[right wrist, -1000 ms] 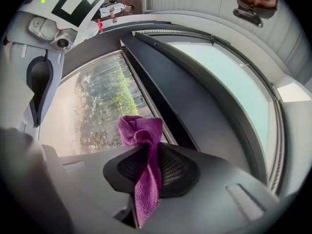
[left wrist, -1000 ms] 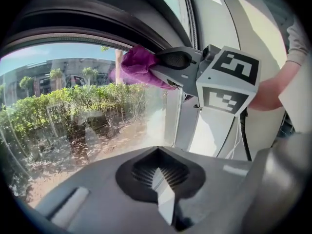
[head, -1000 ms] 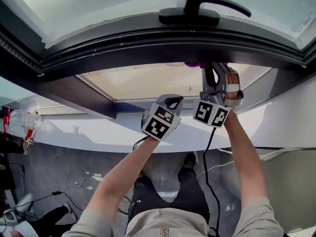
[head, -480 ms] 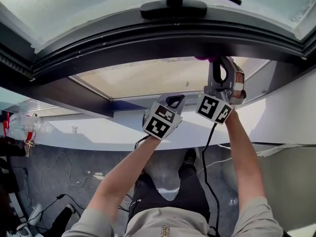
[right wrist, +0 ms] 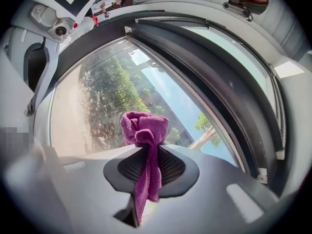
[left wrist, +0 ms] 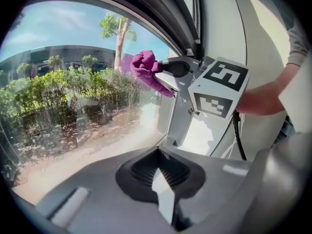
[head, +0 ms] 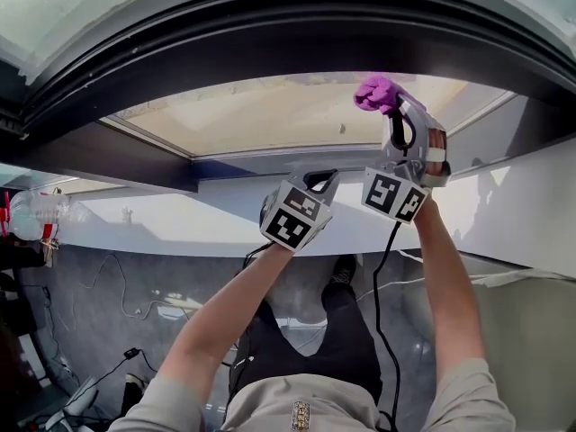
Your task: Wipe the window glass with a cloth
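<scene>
While the right gripper (right wrist: 147, 152) is clamped on the purple cloth (right wrist: 142, 126), the bunched end sits close to the window glass (head: 261, 115), contact unclear | left gripper (left wrist: 161, 177): jaws together, empty, at 8 o'clock from the right one.

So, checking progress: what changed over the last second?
The cloth, tucked under the sash before, now shows clear against the glass; the sash handle has nearly left the head view. The right gripper stays shut on it, the left gripper shut and empty.
</scene>
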Demonstrator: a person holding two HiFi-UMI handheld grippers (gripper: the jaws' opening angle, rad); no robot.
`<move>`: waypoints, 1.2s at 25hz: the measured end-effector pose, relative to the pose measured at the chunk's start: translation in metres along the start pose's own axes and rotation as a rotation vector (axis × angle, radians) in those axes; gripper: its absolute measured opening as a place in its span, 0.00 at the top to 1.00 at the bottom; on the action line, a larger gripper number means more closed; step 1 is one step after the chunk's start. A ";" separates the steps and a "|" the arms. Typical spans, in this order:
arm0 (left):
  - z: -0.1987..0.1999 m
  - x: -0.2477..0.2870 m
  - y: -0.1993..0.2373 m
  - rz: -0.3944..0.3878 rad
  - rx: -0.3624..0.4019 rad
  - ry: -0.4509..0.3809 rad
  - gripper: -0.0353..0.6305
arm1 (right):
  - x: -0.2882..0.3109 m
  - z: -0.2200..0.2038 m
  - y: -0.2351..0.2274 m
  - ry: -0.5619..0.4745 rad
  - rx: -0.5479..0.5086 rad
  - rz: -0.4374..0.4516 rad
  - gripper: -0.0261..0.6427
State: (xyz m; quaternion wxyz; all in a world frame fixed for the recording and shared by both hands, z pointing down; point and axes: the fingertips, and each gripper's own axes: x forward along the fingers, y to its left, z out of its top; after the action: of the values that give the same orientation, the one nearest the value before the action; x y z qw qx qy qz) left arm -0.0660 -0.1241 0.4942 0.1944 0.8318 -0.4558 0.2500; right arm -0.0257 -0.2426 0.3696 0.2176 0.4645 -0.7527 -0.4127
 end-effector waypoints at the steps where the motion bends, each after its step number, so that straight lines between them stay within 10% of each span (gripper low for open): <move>1: -0.007 0.004 0.001 0.004 -0.007 0.010 0.95 | 0.000 -0.007 0.010 0.003 0.000 0.015 0.84; 30: -0.141 0.124 0.017 0.022 -0.025 0.067 0.95 | -0.009 -0.193 0.305 0.075 -0.157 0.426 0.84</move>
State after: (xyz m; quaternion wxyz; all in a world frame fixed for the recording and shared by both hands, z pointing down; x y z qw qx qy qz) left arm -0.0574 -0.1370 0.6817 0.2171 0.8154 -0.4613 0.2742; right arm -0.0431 -0.2462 0.7299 0.3631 0.2918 -0.7909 -0.3969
